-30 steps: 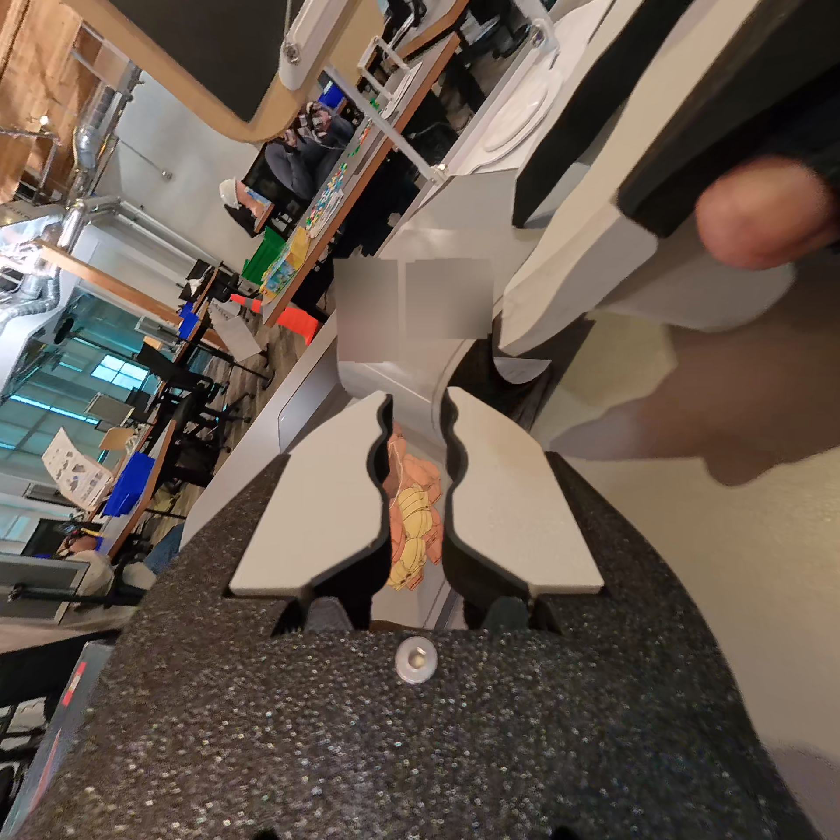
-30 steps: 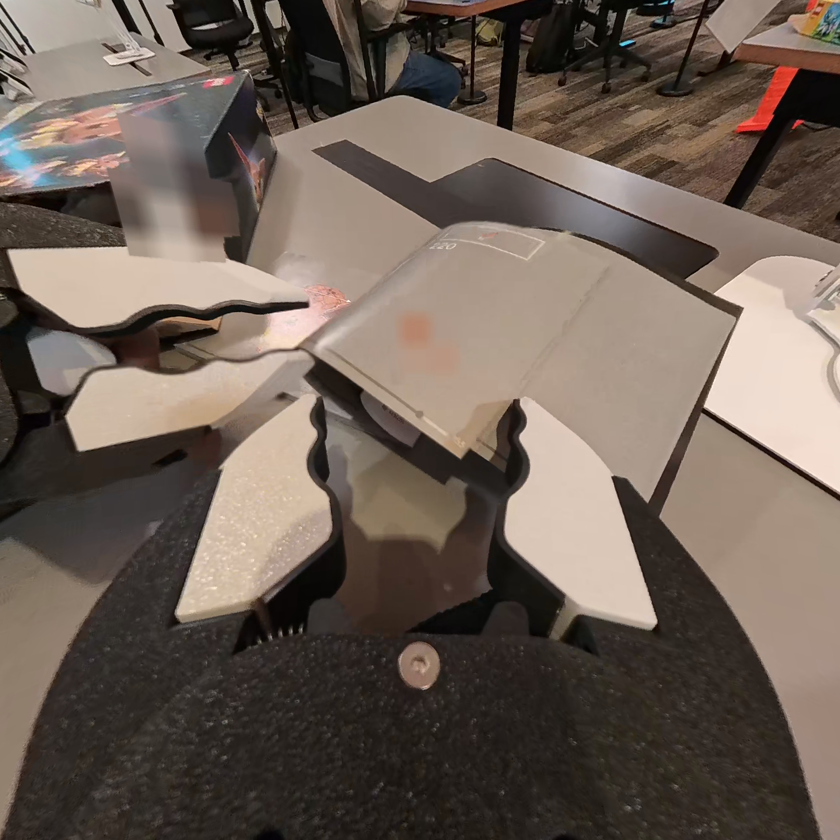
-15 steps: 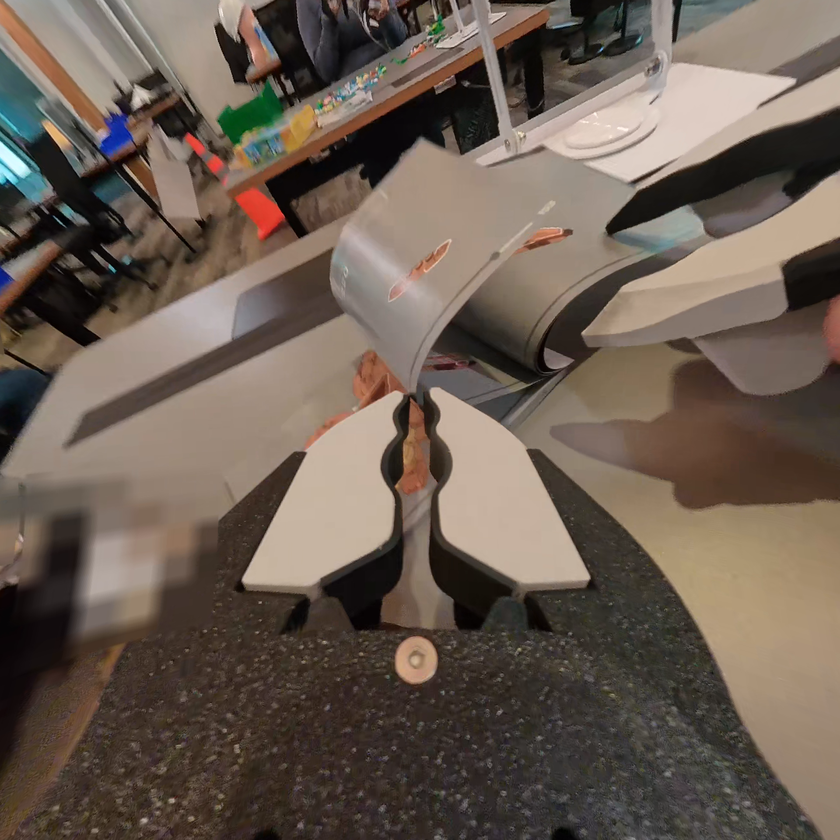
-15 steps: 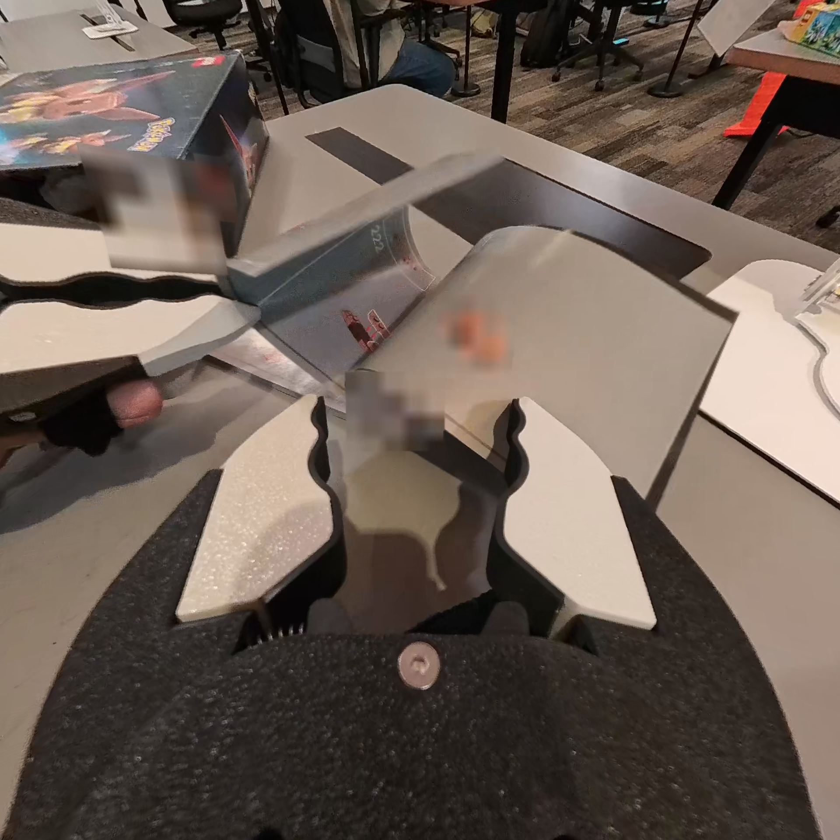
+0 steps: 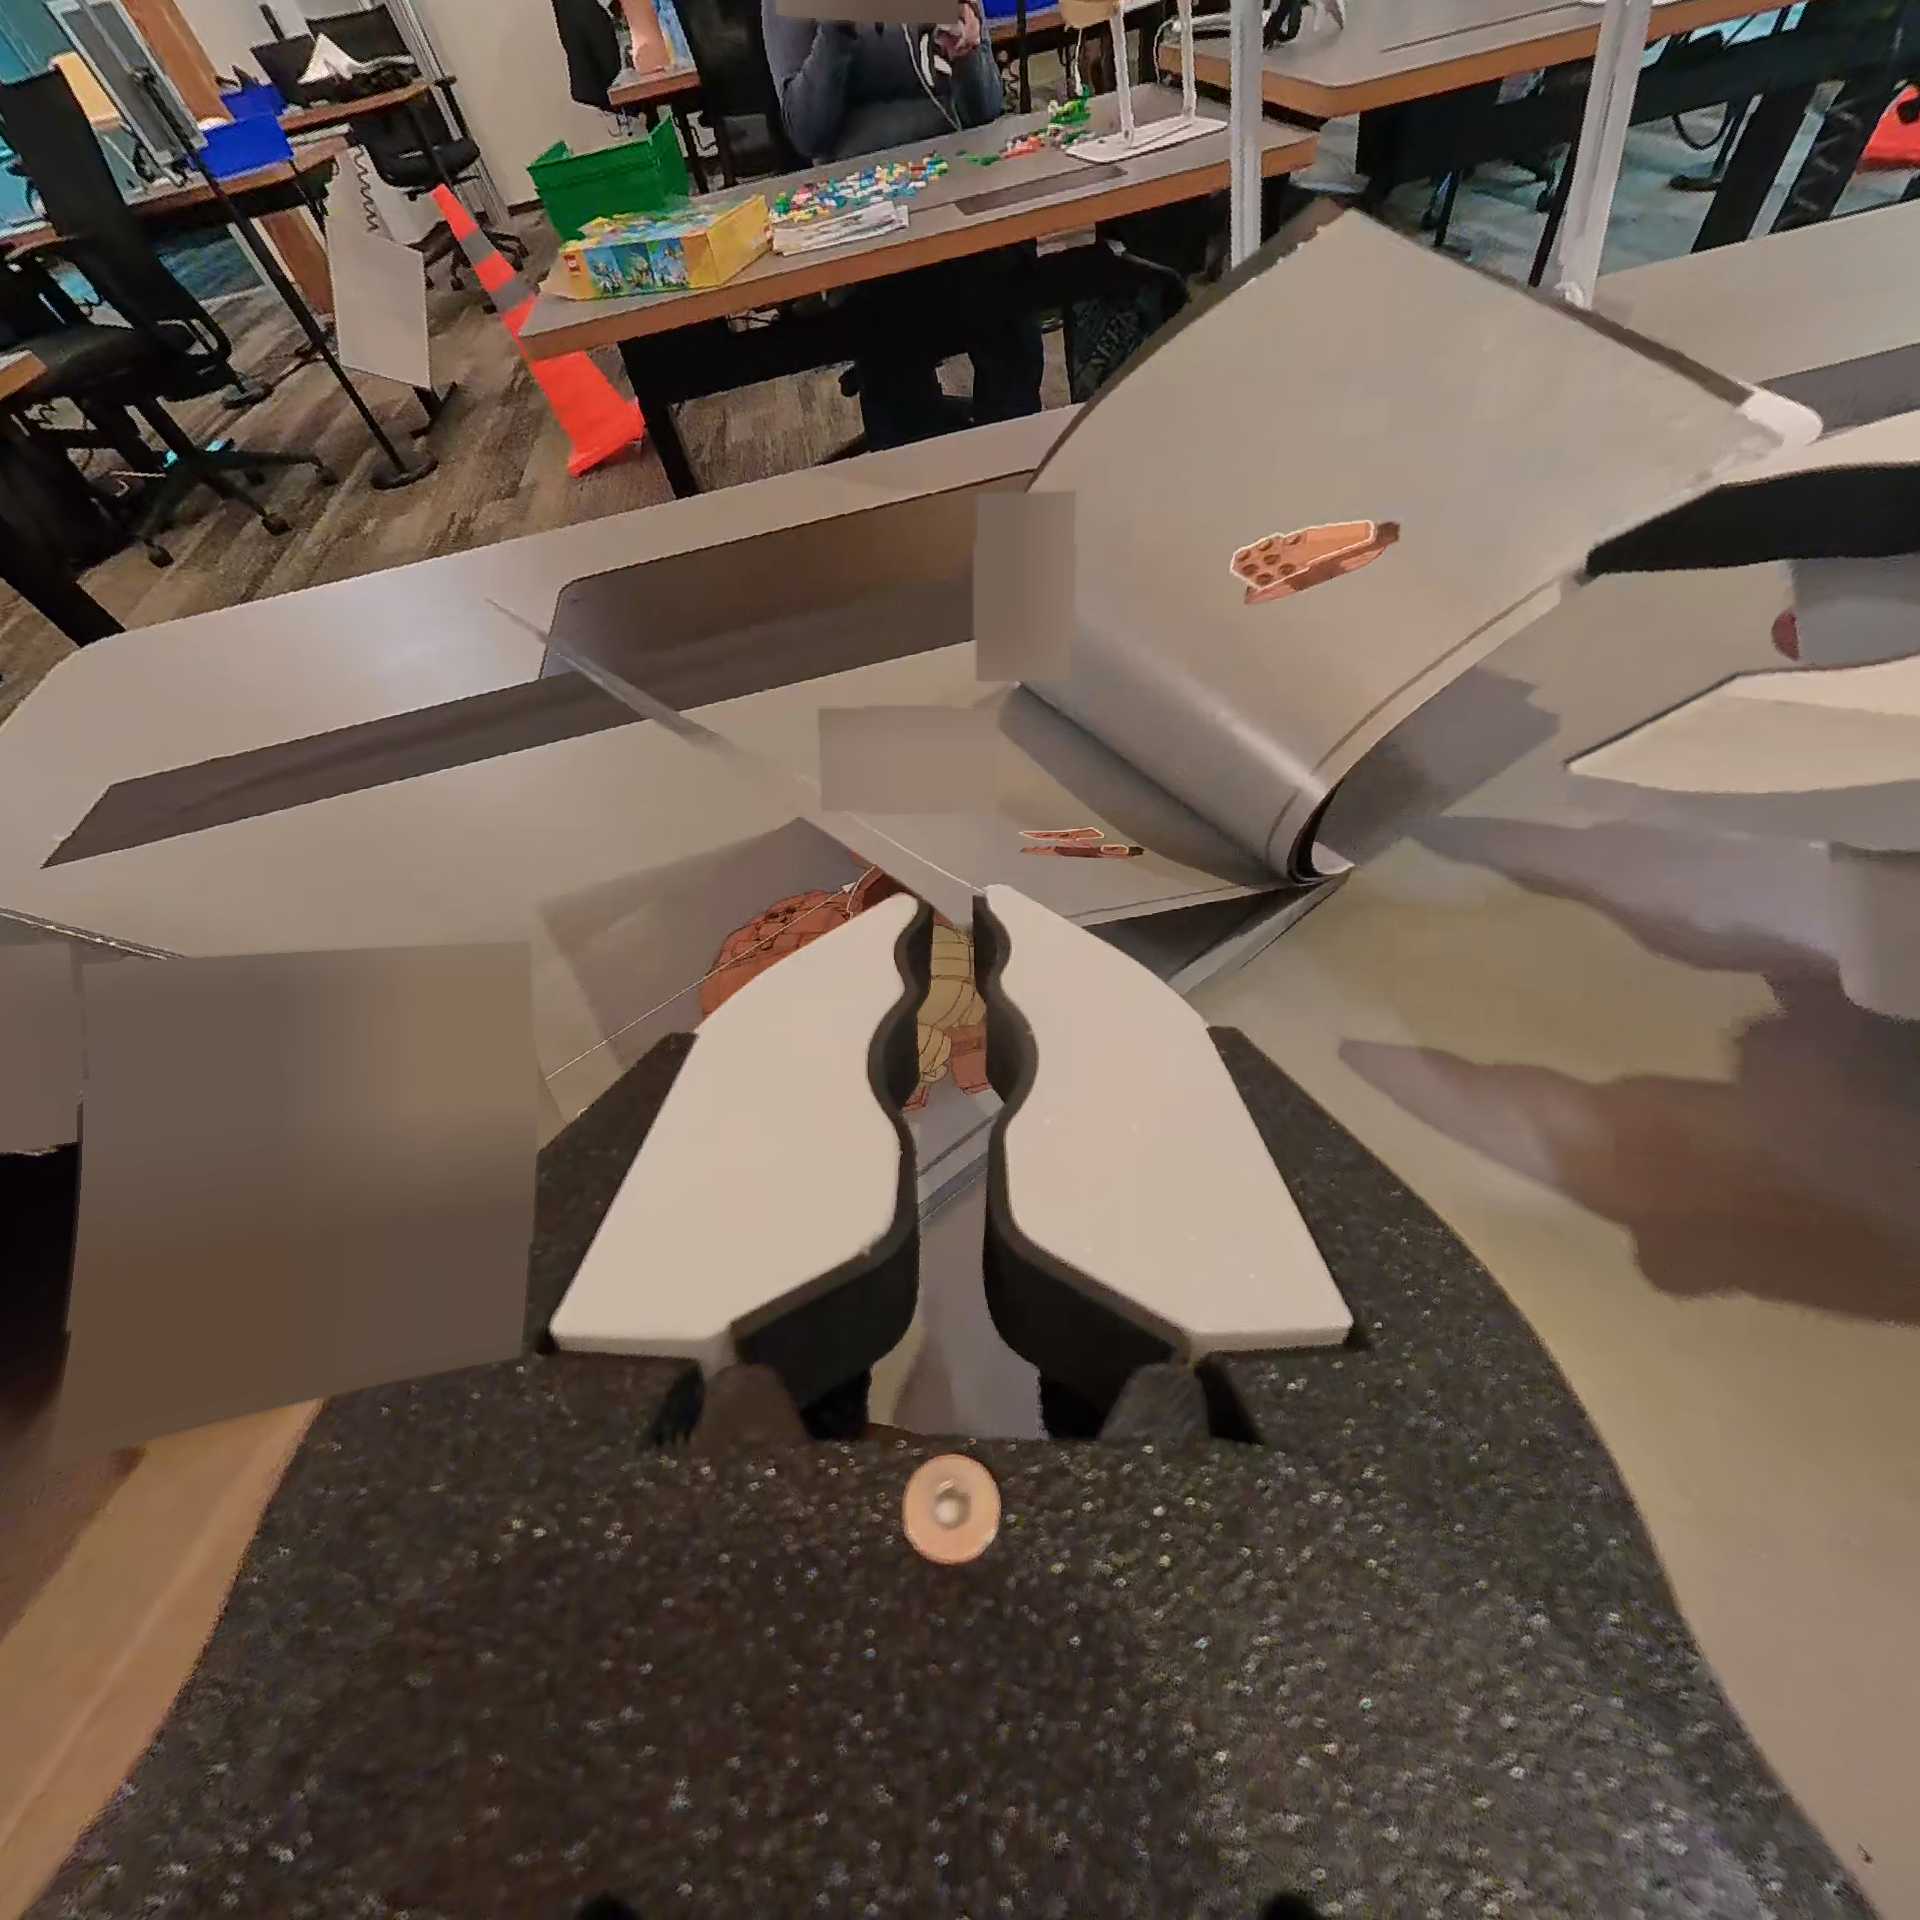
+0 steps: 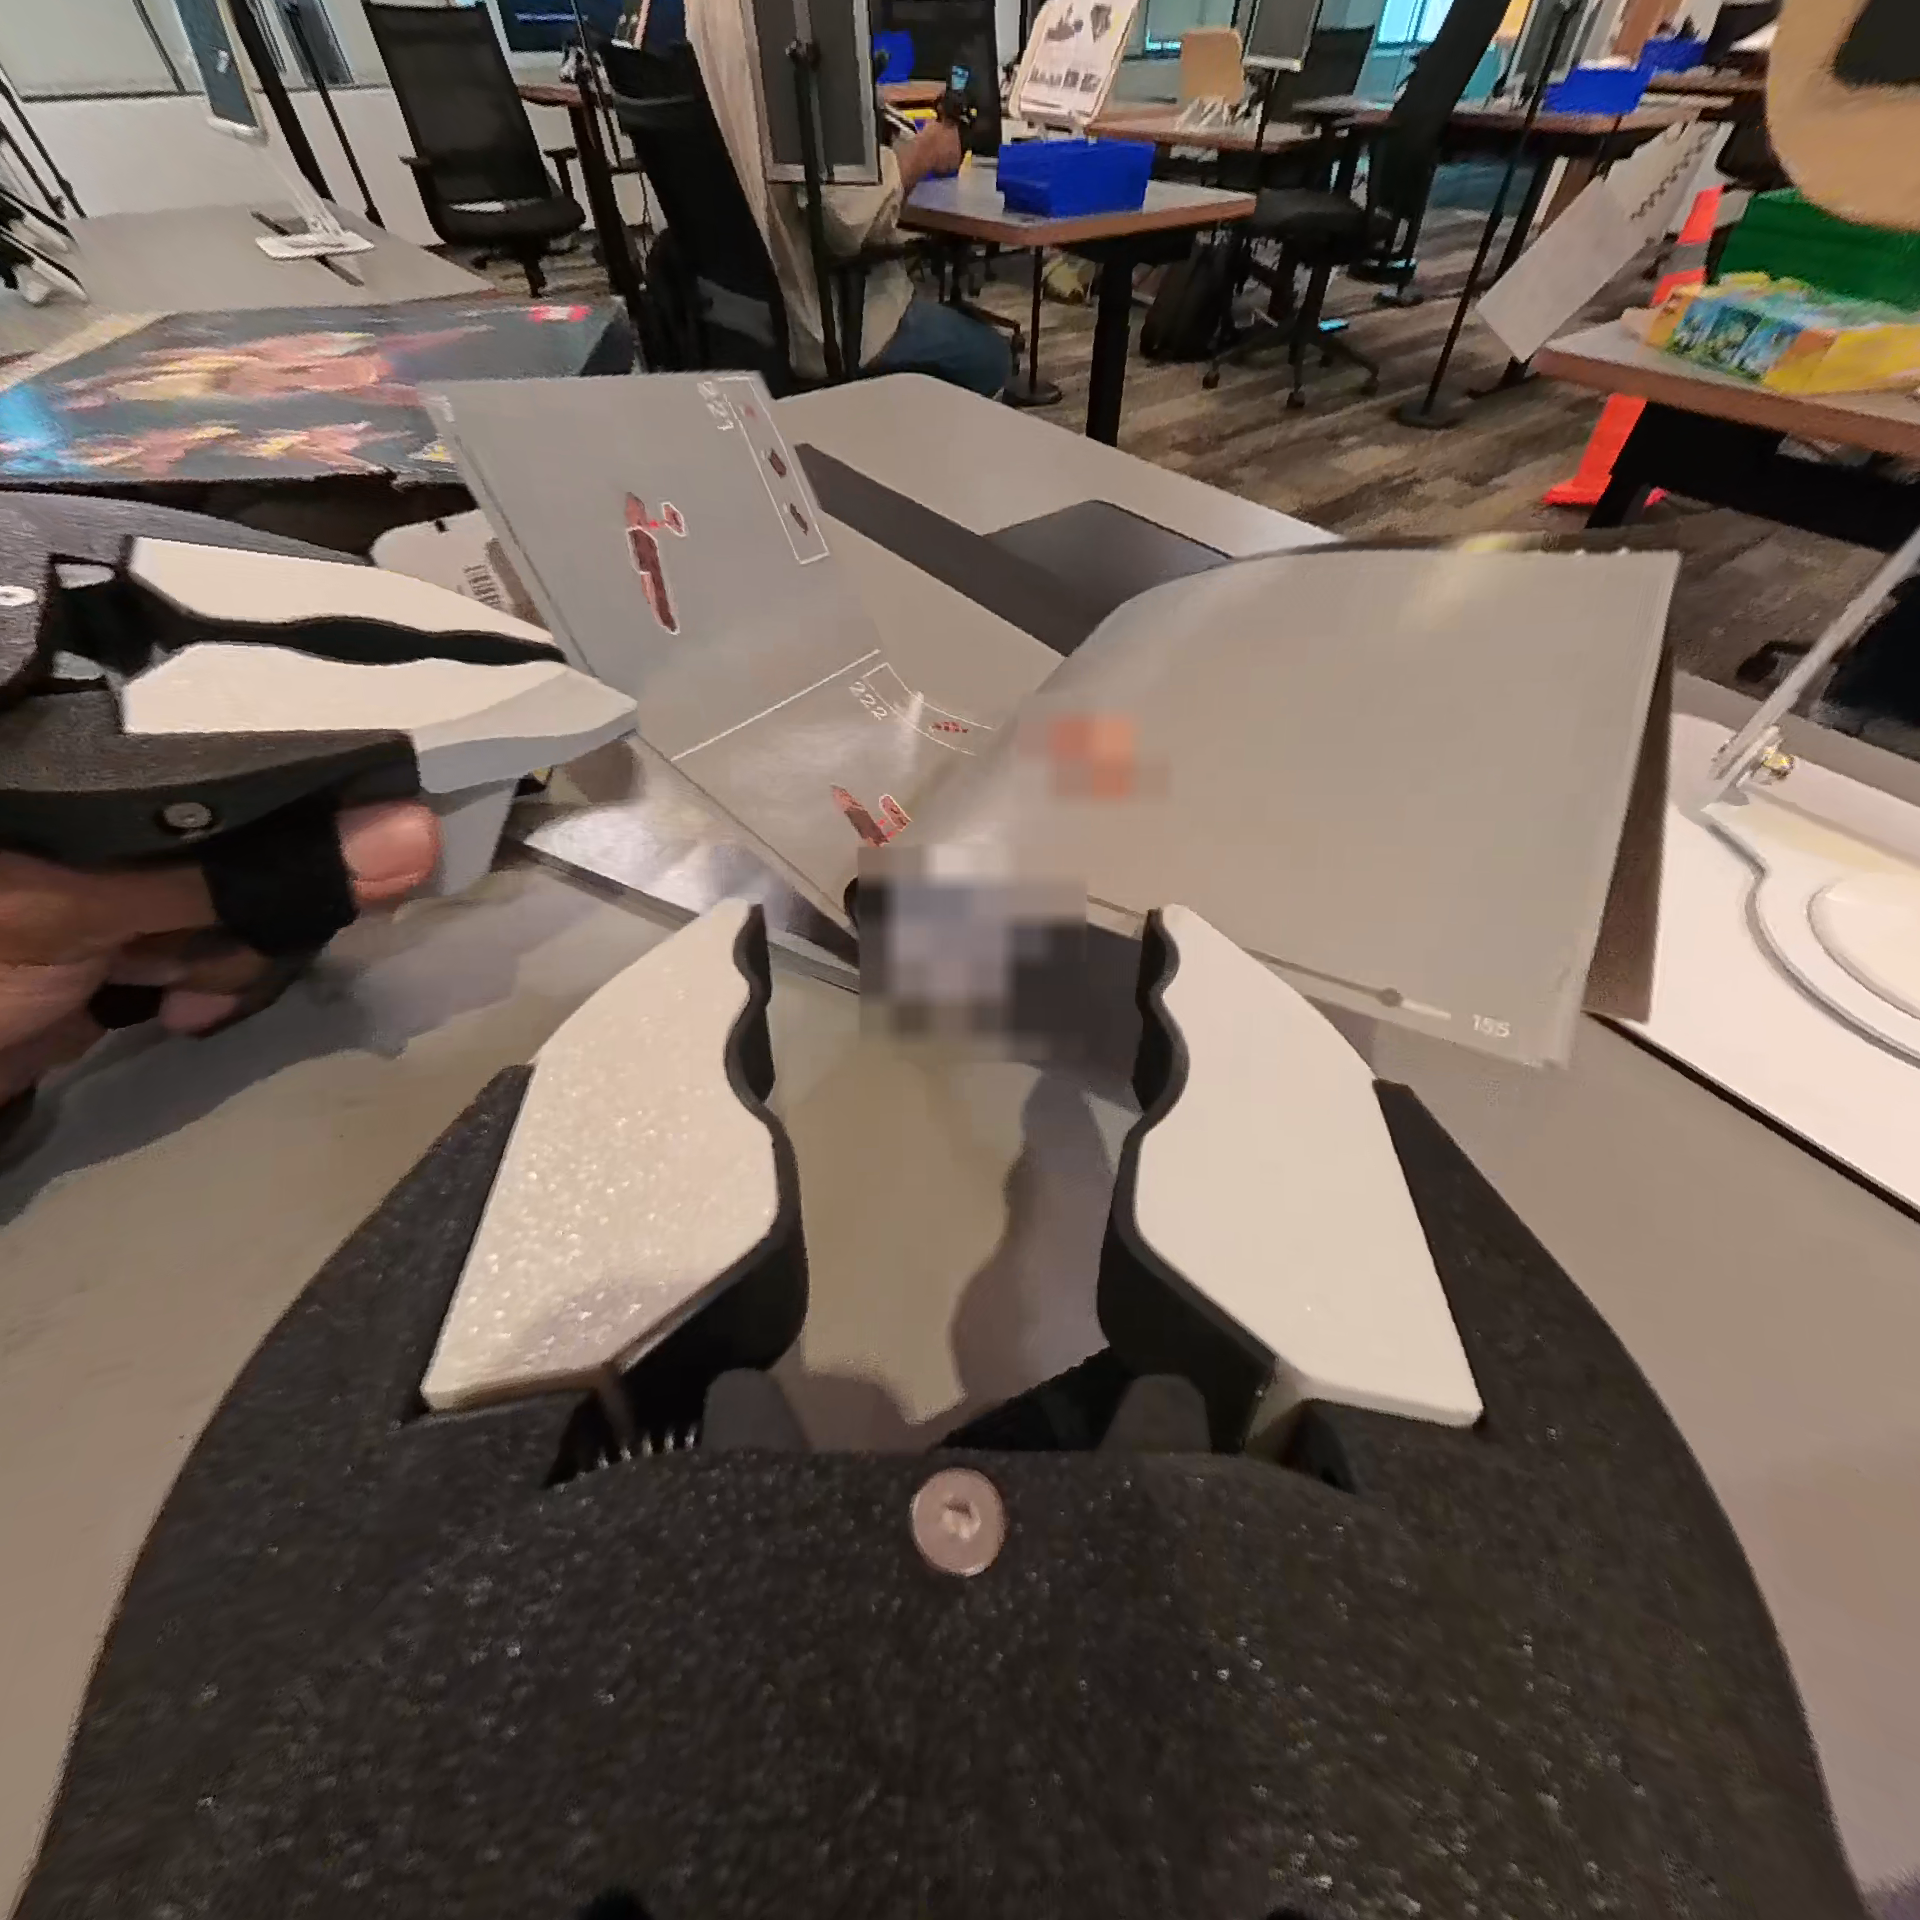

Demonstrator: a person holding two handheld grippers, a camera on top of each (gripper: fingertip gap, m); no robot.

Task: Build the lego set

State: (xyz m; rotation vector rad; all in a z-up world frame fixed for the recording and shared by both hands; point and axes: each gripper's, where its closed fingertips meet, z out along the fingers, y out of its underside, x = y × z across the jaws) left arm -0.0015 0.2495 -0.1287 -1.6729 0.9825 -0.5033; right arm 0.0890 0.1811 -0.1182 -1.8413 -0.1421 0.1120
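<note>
A grey instruction booklet [image 5: 1132, 821] lies open on the grey table [image 5: 312, 831]. My left gripper [image 5: 948, 909] is shut on the edge of one page [image 5: 727, 743], which shows edge-on as a thin sheet running up and left from my fingertips. In the right wrist view this page [image 6: 665, 582] stands tilted, with the left gripper [image 6: 566, 675] pinching its left edge. My right gripper [image 6: 956, 925] is open, low in front of the booklet's spine. The right-hand pages [image 6: 1351, 779] curl up above it. In the left wrist view the right gripper [image 5: 1590, 665] gapes at the edge of those pages [image 5: 1351, 447].
A dark printed box [image 6: 260, 384] lies behind the left gripper. A white board with a lamp base [image 6: 1818, 935] sits at the right. A black strip [image 6: 935, 540] crosses the table behind the booklet. Other tables, chairs, an orange cone [image 5: 561, 343] and seated people are far off.
My left gripper closed on the page and carried it up and over toward the left, levelling out. The right gripper's jaws narrowed a little and stayed in front of the booklet.
</note>
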